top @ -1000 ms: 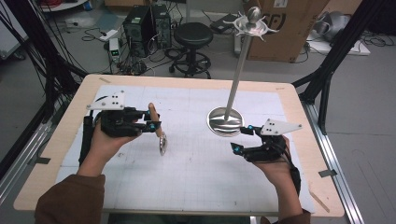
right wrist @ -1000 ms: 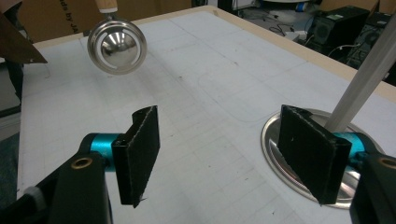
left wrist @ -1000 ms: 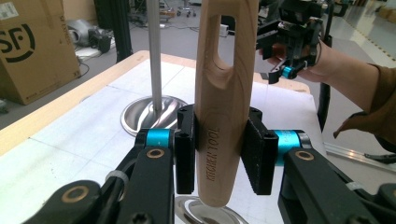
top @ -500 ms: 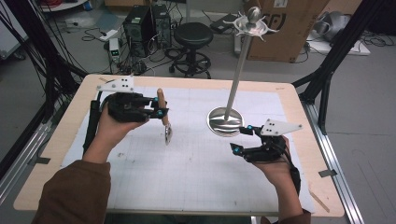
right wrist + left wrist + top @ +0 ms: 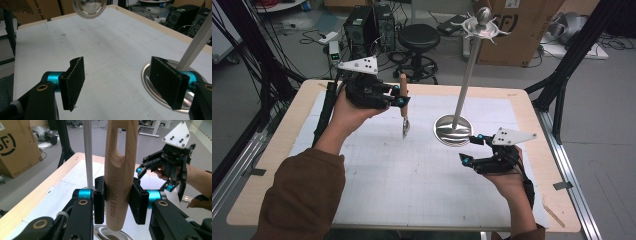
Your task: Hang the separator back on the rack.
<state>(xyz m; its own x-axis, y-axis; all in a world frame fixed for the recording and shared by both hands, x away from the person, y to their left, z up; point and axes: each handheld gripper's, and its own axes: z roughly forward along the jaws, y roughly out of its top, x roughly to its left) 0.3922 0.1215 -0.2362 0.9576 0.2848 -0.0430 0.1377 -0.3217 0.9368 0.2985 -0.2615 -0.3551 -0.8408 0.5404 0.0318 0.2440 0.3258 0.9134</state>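
Cables, a black stool (image 5: 418, 37), computer cases and a cardboard box (image 5: 517, 30) fill the workshop floor behind a pale wooden bench (image 5: 277, 165) covered by a white gridded mat (image 5: 412, 180). On the mat, toward the far right, stands a tall metal stand (image 5: 467, 75) with a round shiny base and a ring of hooks at its top.

At the left, a hand in a brown sleeve holds the left tongs (image 5: 401, 101) raised above the far left part of the mat. Their black pads are clamped on the wooden handle of a kitchen utensil (image 5: 404, 107), which hangs upright with its small metal end pointing down, clear of the mat. The handle has a long slot and printed lettering.

The right tongs (image 5: 472, 149) hover low near the stand's base, jaws apart, with nothing between them.
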